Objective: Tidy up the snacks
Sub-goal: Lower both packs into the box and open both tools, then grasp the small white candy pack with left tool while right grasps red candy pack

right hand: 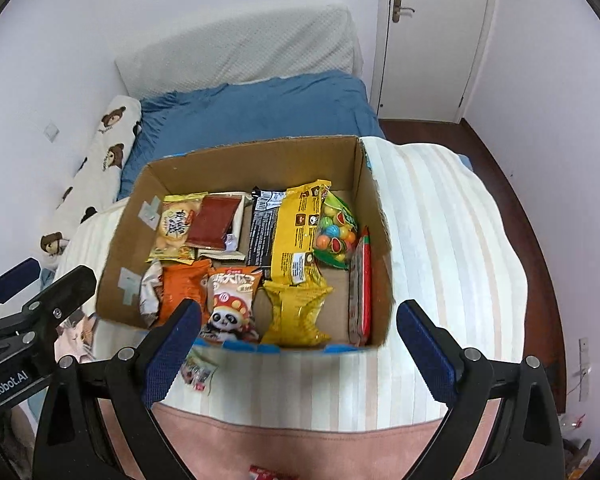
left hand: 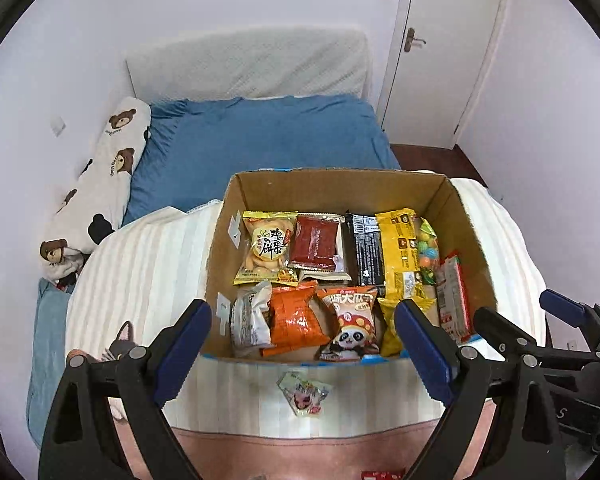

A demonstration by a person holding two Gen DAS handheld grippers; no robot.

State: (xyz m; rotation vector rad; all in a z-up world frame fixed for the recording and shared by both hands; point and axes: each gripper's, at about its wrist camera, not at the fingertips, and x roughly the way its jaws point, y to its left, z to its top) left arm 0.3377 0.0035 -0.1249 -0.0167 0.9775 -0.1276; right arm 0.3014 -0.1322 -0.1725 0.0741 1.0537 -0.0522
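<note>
An open cardboard box (left hand: pixel 466 216) (right hand: pixel 374 200) stands on a striped blanket and holds several snack packs: a yellow egg-biscuit bag (left hand: pixel 266 250), a dark red pack (left hand: pixel 314 246), a black pack (left hand: pixel 366 254), a long yellow pack (right hand: pixel 296 232), an orange pack (left hand: pixel 296 318), a panda bag (left hand: pixel 352 322) (right hand: pixel 230 304) and a candy-ball bag (right hand: pixel 336 232). A small loose packet (left hand: pixel 305 394) (right hand: pixel 198 372) lies on the blanket in front of the box. My left gripper (left hand: pixel 302 342) is open and empty, near the box's front. My right gripper (right hand: pixel 298 346) is open and empty beside it.
The box sits on a bed with a blue sheet (left hand: pixel 260 140), a bear-print pillow (left hand: pixel 100 184) at the left and a white headboard cushion (left hand: pixel 248 60). A door (left hand: pixel 440 48) and wooden floor (right hand: pixel 516 216) are at the right. A red-and-white packet (right hand: pixel 262 474) peeks in at the bottom edge.
</note>
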